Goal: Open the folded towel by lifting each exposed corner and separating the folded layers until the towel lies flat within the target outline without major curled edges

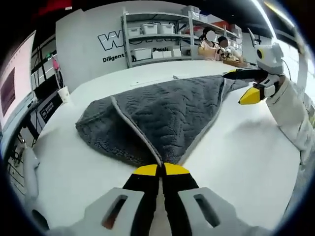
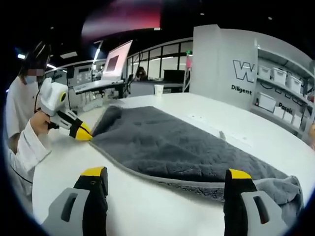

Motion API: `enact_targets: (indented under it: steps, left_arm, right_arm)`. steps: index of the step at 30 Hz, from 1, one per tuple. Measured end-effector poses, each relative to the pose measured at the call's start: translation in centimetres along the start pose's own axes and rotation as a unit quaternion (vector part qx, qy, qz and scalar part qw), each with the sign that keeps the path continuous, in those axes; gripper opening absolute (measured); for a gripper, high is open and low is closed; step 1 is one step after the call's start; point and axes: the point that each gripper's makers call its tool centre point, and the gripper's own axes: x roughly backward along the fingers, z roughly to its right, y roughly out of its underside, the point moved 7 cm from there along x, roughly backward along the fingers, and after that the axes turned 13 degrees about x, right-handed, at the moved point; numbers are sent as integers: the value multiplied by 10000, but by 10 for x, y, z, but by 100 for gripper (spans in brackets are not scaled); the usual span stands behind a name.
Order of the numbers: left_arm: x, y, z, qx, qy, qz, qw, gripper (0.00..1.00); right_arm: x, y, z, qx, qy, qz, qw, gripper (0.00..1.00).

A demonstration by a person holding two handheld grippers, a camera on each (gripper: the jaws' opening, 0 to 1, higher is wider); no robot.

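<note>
Left gripper (image 1: 161,169) clamped on grey towel (image 1: 162,115) corner; right gripper (image 2: 167,175) spread wide, bare white table (image 1: 236,152) around.

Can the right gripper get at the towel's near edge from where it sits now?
Probably yes. The right gripper is open, its jaws spread either side of the grey towel, whose bound edge lies just ahead on the white table with nothing between.
</note>
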Motion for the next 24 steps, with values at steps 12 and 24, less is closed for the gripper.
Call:
enact_targets:
  steps: [12, 24]
  left_arm:
    - [1, 2, 3, -253, -21, 64, 9997, 3]
    - [6, -10, -5, 99, -298, 571, 9979, 25]
  right_arm:
    - [-1, 1, 0, 3, -38, -69, 10000, 98]
    - [2, -4, 0, -36, -14, 93, 9999, 99]
